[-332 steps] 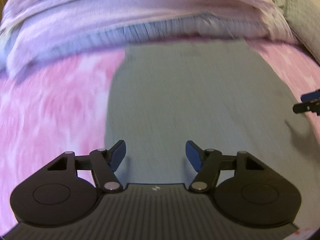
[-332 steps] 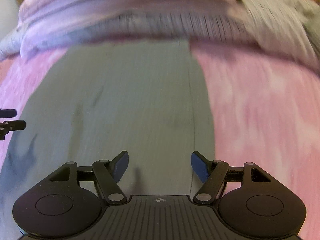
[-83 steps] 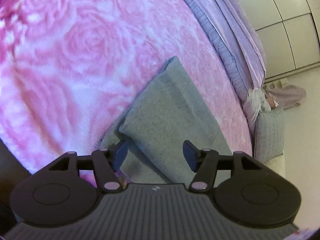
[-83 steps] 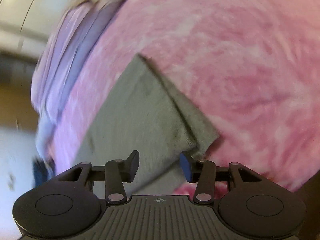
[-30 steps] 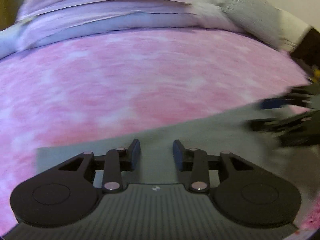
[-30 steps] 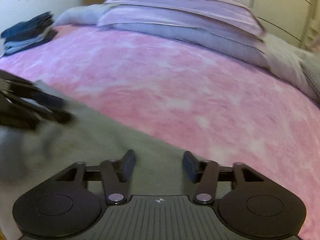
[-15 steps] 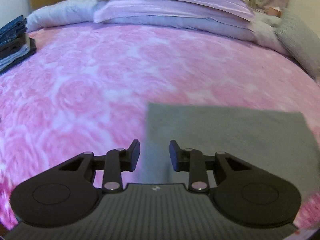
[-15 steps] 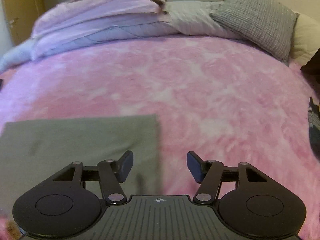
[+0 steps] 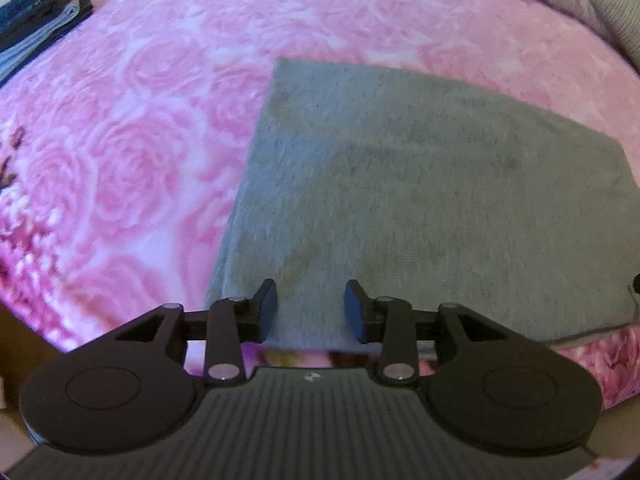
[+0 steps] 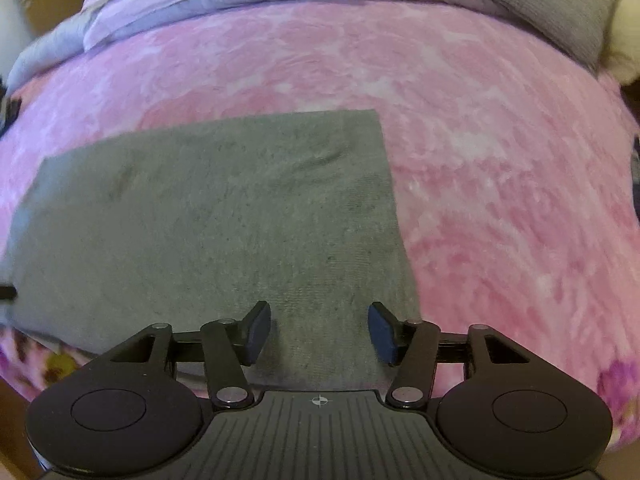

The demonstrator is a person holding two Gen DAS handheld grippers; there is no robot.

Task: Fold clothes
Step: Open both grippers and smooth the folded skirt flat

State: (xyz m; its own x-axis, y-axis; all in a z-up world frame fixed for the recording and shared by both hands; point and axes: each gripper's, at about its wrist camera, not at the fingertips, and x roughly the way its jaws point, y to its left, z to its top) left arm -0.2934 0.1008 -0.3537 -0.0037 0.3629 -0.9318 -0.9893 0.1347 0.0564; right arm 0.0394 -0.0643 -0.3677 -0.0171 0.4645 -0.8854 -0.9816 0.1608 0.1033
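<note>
Now, left wrist view: your left gripper (image 9: 310,310) hangs open and empty over the grey garment's (image 9: 420,184) near-left corner by the bed's (image 9: 140,128) front edge. Right wrist view: your right gripper (image 10: 319,332) gapes wider, empty, above the near-right corner, likely set for another fold.

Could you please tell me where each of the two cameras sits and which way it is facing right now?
Left wrist: behind the open left gripper, looking forward over the grey garment's near-left corner; folded clothes far left.
Right wrist: behind the open right gripper, over the garment's near-right corner, facing the pillows.
Shared: the garment and pink blanket.
</note>
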